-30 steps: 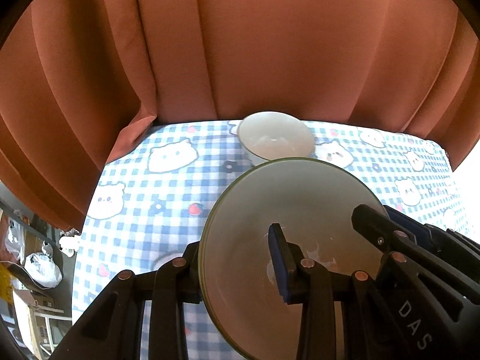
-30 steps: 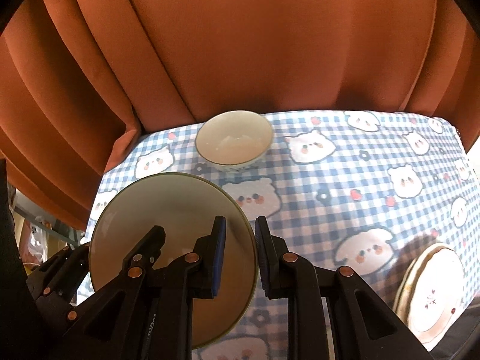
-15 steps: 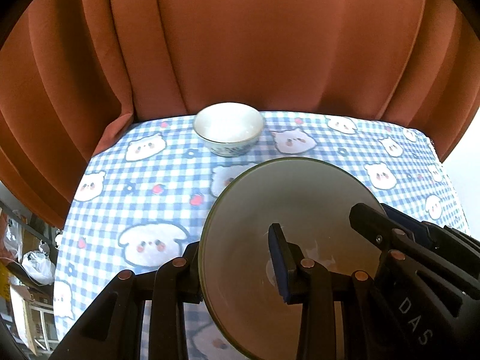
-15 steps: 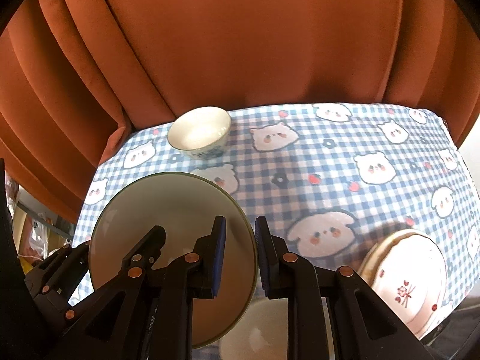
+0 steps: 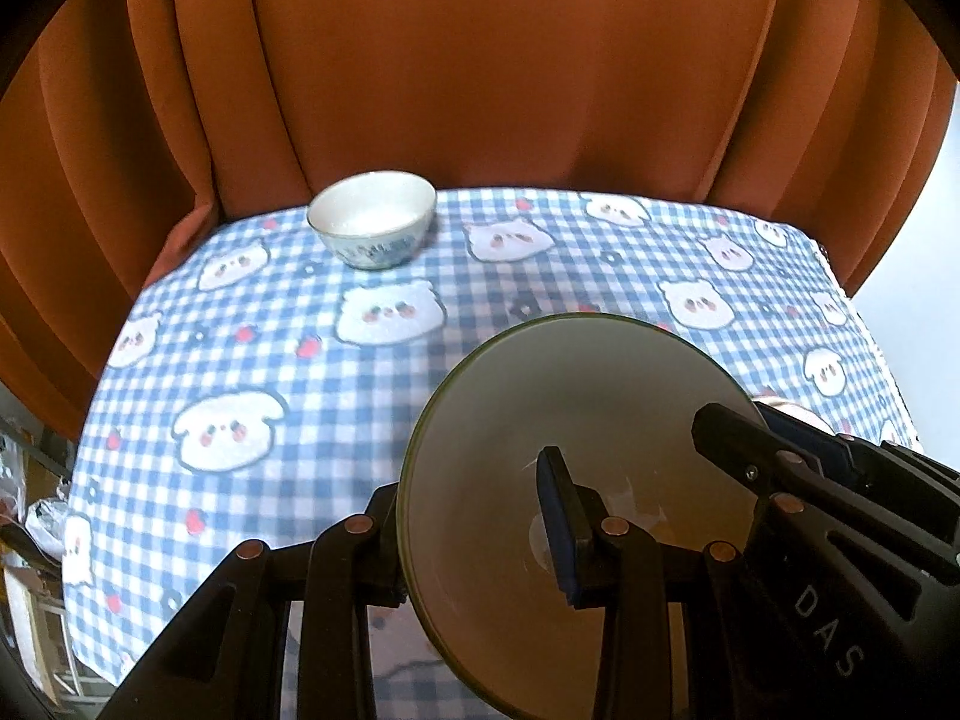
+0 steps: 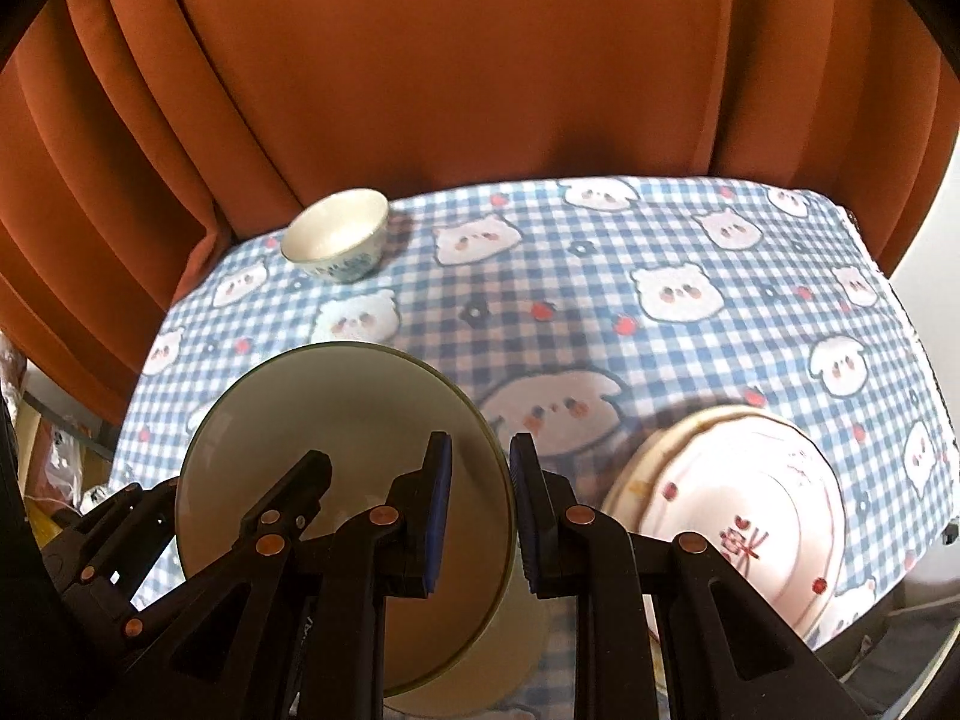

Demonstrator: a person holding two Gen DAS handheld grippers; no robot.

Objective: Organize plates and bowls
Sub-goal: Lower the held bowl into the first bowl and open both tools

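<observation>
both black two-finger grippers are closed on the same large pale bowl with a thin green rim [image 5: 576, 480], which hangs tilted above the table: the left gripper [image 5: 480, 534] pinches the rim at the bowl's 9 o'clock side, one finger inside and one outside, and the right gripper [image 6: 480, 510] pinches the rim at its 3 o'clock side. a small white bowl with a blue pattern [image 5: 372, 218] stands upright at 11 o'clock on the blue checked tablecloth with white bears [image 5: 252, 372], just before the orange curtain [image 5: 480, 72]. a white plate with red marks [image 6: 744, 516] lies at 4 o'clock in the right wrist view.
</observation>
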